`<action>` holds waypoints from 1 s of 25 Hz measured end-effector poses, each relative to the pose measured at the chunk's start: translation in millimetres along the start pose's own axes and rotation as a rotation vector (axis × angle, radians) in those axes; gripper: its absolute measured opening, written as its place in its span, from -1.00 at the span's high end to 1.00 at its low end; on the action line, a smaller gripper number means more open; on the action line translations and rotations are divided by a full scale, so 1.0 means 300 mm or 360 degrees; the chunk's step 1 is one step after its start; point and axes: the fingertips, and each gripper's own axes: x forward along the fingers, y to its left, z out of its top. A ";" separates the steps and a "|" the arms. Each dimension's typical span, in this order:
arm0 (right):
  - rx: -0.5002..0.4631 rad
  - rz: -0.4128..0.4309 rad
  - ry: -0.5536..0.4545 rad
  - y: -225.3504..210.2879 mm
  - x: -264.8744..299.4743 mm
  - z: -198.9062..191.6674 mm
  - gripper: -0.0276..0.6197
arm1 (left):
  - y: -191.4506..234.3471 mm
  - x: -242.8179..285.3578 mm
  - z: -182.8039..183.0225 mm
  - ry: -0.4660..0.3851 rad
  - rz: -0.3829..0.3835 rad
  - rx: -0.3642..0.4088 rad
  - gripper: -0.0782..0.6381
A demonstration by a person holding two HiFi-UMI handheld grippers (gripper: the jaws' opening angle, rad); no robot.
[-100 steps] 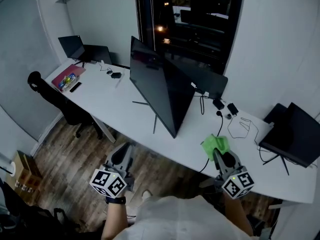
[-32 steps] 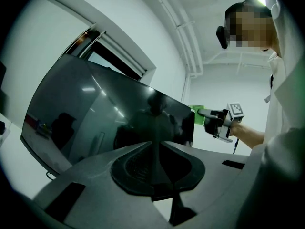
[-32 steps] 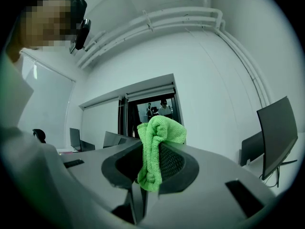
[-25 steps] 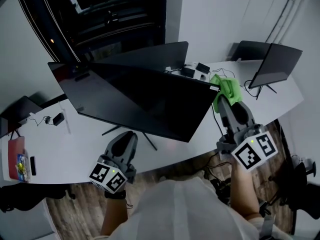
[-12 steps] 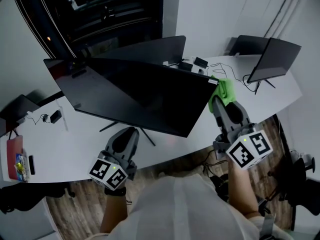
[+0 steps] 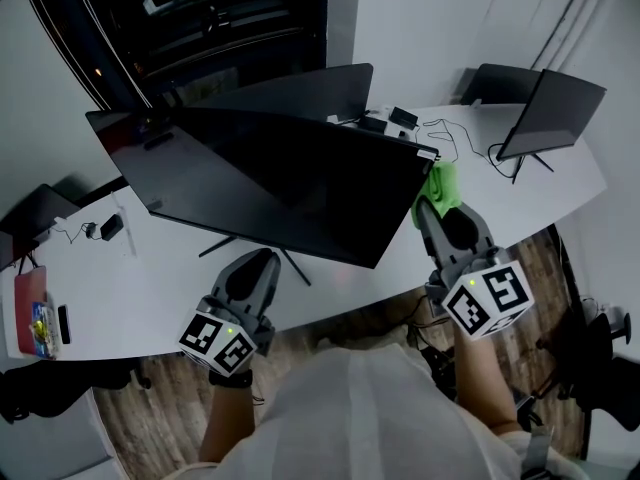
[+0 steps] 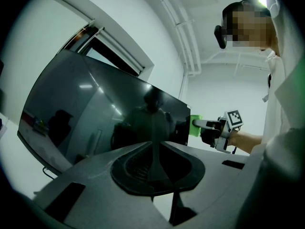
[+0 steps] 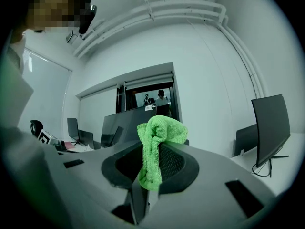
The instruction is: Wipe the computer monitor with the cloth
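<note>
A large black monitor (image 6: 270, 180) stands tilted on the white desk (image 6: 140, 288); its dark screen (image 7: 100, 118) fills the left gripper view. My right gripper (image 6: 432, 206) is shut on a green cloth (image 6: 440, 188), held at the monitor's right edge. The cloth (image 8: 155, 147) bunches up between the jaws in the right gripper view. It shows small beside the screen's edge as a green patch, the cloth (image 7: 196, 126). My left gripper (image 6: 258, 264) hangs low in front of the monitor's stand, jaws together with nothing in them (image 7: 153, 168).
A second monitor (image 6: 300, 93) stands behind the big one and a third (image 6: 548, 108) at the desk's right end. Cables and adapters (image 6: 405, 123) lie between them. A pink folder (image 6: 28, 318) and small items lie at the desk's left end. Wooden floor shows below.
Since four seconds ago I have turned to face the monitor. Over the last second the right gripper with the cloth has slid down a little along the monitor's right edge.
</note>
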 end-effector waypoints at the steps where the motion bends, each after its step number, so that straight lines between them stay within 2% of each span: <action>1: -0.0008 -0.0001 0.0009 0.002 0.001 -0.008 0.70 | -0.002 0.002 -0.002 0.0002 -0.0003 0.0000 0.63; 14: -0.0029 0.0001 0.0160 0.005 0.000 -0.152 0.70 | -0.015 0.025 -0.020 0.0025 -0.0017 0.0006 0.63; 25: -0.0019 -0.0008 0.0212 0.012 -0.006 -0.231 0.70 | -0.028 0.024 -0.038 0.0035 -0.0042 0.0006 0.63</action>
